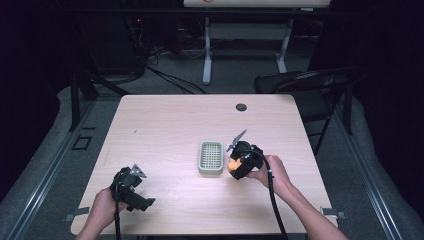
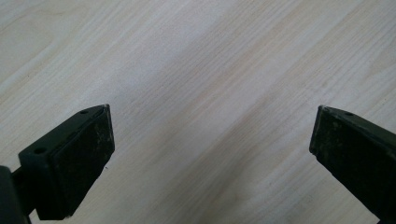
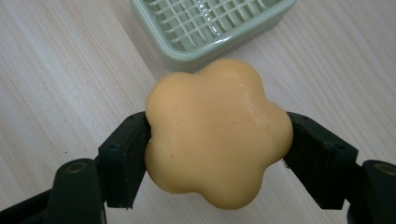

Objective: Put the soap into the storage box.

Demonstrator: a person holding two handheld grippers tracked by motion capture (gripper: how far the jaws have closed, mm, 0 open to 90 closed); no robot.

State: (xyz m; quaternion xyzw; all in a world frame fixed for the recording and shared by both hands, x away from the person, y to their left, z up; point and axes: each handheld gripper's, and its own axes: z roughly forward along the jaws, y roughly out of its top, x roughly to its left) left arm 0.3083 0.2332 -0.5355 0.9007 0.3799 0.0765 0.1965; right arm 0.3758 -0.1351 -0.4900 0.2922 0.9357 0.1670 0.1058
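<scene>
- Flower-shaped orange soap [image 3: 217,133] pinched at opposite lobes by right gripper [image 3: 217,140], beside green soap dish [image 3: 210,28].
- Probably light, firm, slippery.
- Left gripper [image 2: 210,154] spread wide, empty.

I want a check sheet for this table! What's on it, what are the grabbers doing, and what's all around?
Surface: pale wood table, with a dark round grommet near the far edge.
Job's things: orange flower-shaped soap; green grid soap dish on the table beside it.
Clutter: nothing seen.
Grippers: right hand-held gripper clamped on the soap; left hand-held gripper open over bare wood.
Cables: right gripper's cable; floor cables behind the table.
Surroundings: black chair, white table legs.
</scene>
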